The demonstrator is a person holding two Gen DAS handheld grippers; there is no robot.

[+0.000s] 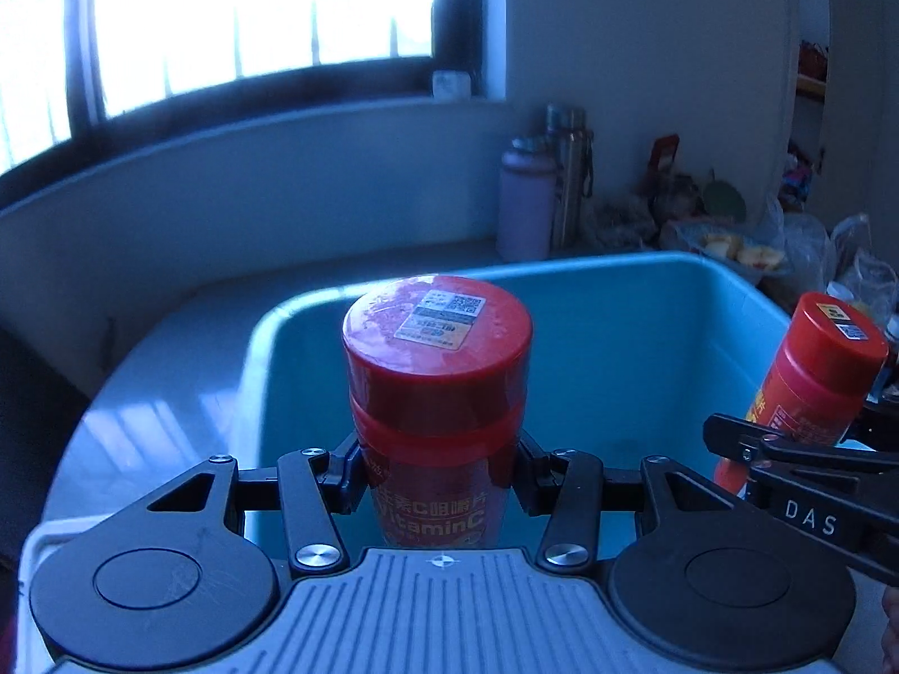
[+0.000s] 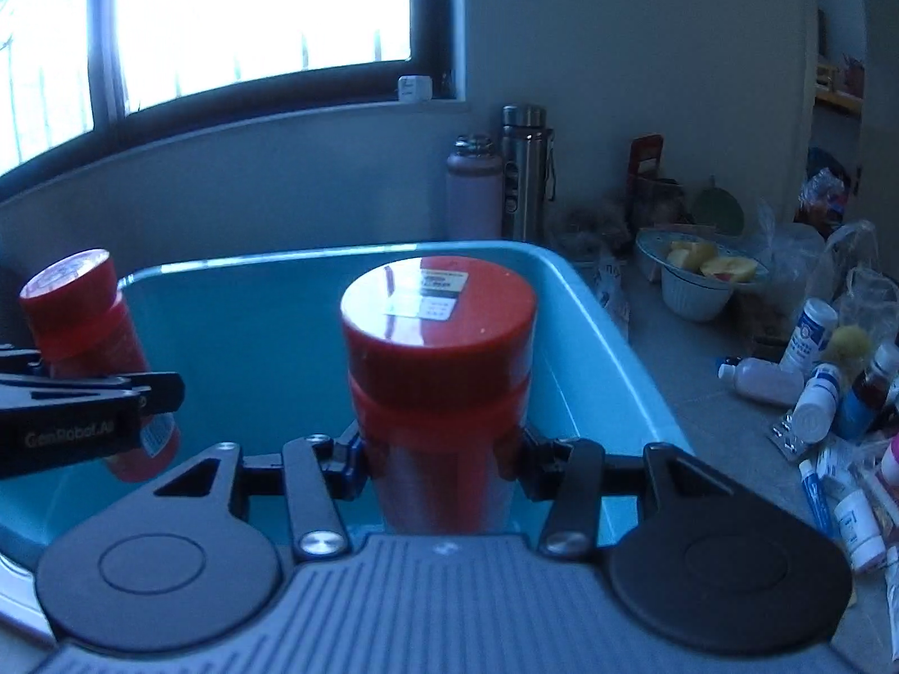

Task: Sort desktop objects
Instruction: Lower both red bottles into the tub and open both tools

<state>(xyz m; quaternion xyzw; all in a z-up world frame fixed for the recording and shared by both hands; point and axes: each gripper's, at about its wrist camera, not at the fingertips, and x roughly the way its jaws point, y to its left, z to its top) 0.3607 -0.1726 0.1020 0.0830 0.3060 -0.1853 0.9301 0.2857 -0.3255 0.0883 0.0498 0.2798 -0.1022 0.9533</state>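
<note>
Left gripper (image 1: 438, 469) pinches a red vitamin C bottle (image 1: 435, 393) upright, frame centre, above the teal bin (image 1: 646, 303). Right gripper (image 2: 441, 466) clamps a second red bottle (image 2: 438, 387), also centre, over the same bin.

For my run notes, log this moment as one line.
left gripper: shut on bottle | right gripper: shut on second bottle | both over blue bin | bin looks empty
</note>
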